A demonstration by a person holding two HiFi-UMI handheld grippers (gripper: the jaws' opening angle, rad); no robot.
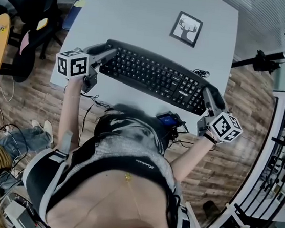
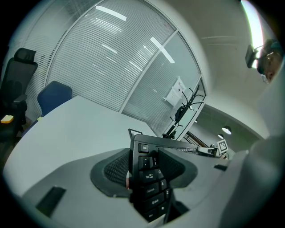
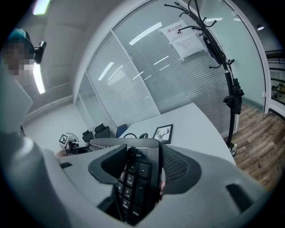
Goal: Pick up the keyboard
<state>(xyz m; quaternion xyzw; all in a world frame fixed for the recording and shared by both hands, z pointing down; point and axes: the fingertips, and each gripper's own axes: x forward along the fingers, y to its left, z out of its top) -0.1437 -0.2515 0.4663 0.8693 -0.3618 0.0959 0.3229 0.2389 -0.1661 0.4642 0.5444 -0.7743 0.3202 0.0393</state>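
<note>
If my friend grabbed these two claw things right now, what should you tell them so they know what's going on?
Left claw: shut on the left end of the keyboard.
Right claw: shut on its right end.
Keyboard: black, across the near side of the grey table, in front of the deer picture.
Done: both ends gripped.
Left: probably raise both hands together, level. I can't tell whether it's off the table yet.
</note>
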